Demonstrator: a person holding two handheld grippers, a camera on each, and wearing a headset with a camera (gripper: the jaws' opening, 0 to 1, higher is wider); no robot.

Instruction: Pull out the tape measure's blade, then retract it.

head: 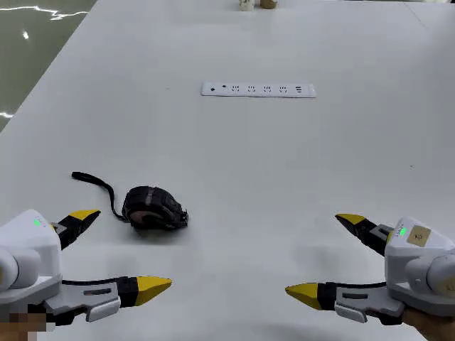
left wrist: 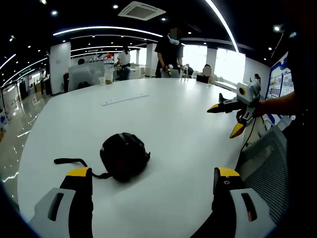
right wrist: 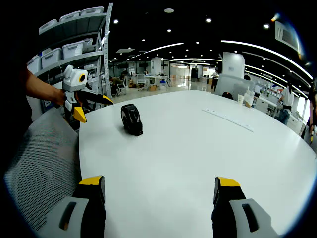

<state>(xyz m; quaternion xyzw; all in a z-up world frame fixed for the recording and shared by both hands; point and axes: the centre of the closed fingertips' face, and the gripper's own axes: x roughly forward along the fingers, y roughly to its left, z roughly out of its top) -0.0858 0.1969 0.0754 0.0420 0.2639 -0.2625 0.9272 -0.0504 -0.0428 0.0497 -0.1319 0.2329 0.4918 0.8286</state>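
Before me a wide white counter (head: 284, 177) carries a long white power strip (head: 257, 89) lying flat toward its far side, and two small containers (head: 257, 4) stand side by side at the far edge, cut off by the frame. A glossy greenish floor (head: 28, 50) shows past the counter's left edge. Around the room I see a grey mesh chair back (right wrist: 44, 163), metal shelving (right wrist: 74, 34) holding pale bins, and a person in dark clothes (left wrist: 168, 52) standing beyond the counter.
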